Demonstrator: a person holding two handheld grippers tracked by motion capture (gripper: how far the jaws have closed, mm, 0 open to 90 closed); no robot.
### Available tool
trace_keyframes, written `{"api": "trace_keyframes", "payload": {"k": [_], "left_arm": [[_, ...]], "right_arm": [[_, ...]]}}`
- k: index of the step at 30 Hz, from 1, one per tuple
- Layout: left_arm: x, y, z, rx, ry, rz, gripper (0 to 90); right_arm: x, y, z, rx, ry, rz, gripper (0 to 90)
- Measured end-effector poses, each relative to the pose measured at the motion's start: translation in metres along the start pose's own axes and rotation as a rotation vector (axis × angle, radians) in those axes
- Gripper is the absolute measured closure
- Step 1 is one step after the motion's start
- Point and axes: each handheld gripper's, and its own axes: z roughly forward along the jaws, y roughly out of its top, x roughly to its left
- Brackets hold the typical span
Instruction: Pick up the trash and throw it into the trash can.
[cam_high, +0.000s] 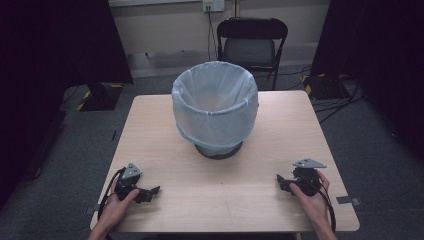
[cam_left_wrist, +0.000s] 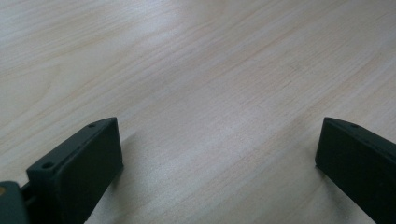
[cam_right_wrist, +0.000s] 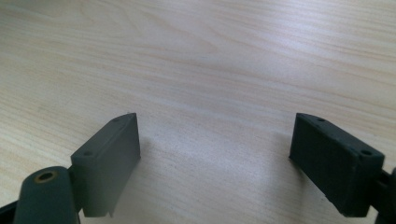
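Pale woodgrain table (cam_high: 220, 185) beneath blocky black left tongs (cam_left_wrist: 219, 154) and right tongs (cam_right_wrist: 215, 149), both agape, empty.

Bin (cam_high: 215, 107): round waste bin w/ a pale translucent liner bag folded over the rim, dark base showing below the bag's edge. Stands upright, mouth open, interior looks empty as far as the high view shows. Sits on the light wood table (cam_high: 165, 130), about centre across and toward the far edge, well apart from both near corners.
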Motion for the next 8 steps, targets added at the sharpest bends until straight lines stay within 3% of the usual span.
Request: {"api": "trace_keyframes", "payload": {"k": [8], "left_arm": [[-0.0001,0.0,-0.0001,0.0,0.001,0.001,0.1]], "right_arm": [[0.0009,-0.0012,0.0003,-0.008,-0.005,0.008,14.6]]}}
